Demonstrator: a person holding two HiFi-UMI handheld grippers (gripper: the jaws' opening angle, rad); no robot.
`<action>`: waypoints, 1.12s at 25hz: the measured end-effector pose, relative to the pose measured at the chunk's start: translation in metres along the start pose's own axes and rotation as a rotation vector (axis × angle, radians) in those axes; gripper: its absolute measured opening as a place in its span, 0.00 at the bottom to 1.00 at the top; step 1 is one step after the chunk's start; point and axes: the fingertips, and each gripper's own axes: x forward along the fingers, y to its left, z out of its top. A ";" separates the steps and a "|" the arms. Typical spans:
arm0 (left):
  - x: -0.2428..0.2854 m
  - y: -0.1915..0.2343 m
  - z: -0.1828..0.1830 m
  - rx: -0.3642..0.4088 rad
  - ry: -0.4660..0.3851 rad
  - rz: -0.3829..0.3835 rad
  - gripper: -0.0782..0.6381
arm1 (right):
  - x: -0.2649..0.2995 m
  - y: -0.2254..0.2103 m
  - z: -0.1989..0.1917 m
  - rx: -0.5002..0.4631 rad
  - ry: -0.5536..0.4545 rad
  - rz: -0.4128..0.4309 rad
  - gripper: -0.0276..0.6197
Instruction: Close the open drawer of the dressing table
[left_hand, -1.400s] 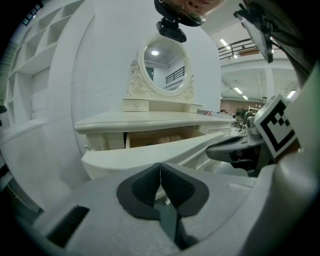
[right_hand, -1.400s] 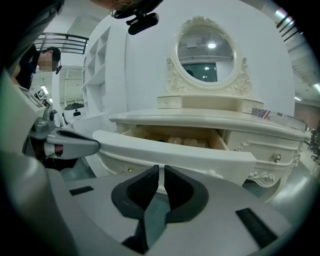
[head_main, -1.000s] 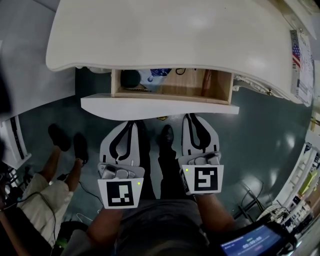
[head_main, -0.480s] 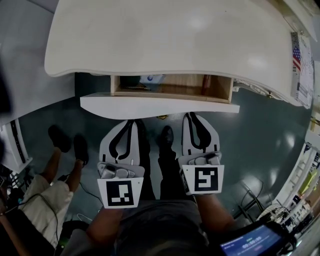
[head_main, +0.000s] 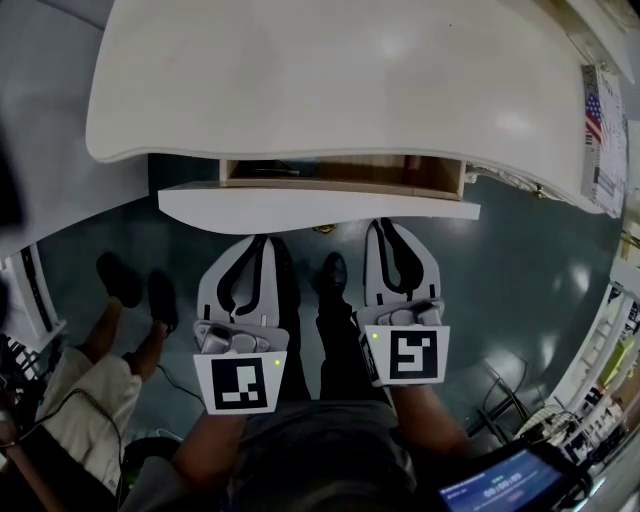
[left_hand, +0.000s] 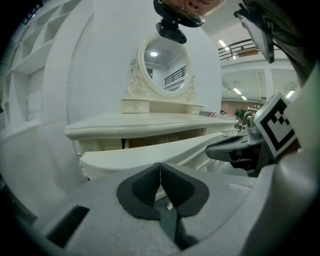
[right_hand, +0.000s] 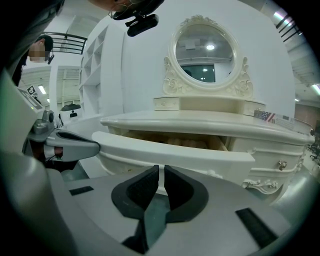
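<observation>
The white dressing table (head_main: 340, 80) fills the top of the head view. Its drawer (head_main: 318, 204) stands out only a little, with a thin strip of wooden interior (head_main: 340, 170) showing under the tabletop. My left gripper (head_main: 262, 241) is shut, its tip right at the drawer's white front. My right gripper (head_main: 383, 229) is also shut with its tip at the front, further right. The left gripper view has the drawer front (left_hand: 150, 152) just past the shut left gripper (left_hand: 160, 169). The right gripper view has the drawer front (right_hand: 175, 147) beyond the shut right gripper (right_hand: 161, 174).
A seated person's shoes (head_main: 135, 285) rest on the floor at the left. My own shoe (head_main: 333, 272) shows between the grippers. A paper with a flag (head_main: 600, 110) lies on the tabletop's right end. An oval mirror (right_hand: 205, 50) stands at the table's back.
The drawer has slid inward under the tabletop, hiding most of its contents. Both grippers have moved slightly forward with the drawer front.
</observation>
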 end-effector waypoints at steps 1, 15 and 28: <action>0.001 0.000 0.001 -0.002 -0.003 0.001 0.13 | 0.001 -0.001 0.000 -0.003 0.000 0.001 0.07; 0.019 0.001 0.009 -0.006 -0.004 -0.004 0.13 | 0.013 -0.014 0.010 0.002 -0.012 -0.014 0.07; 0.029 0.002 0.015 -0.006 -0.018 -0.005 0.13 | 0.020 -0.021 0.018 0.006 -0.037 -0.029 0.07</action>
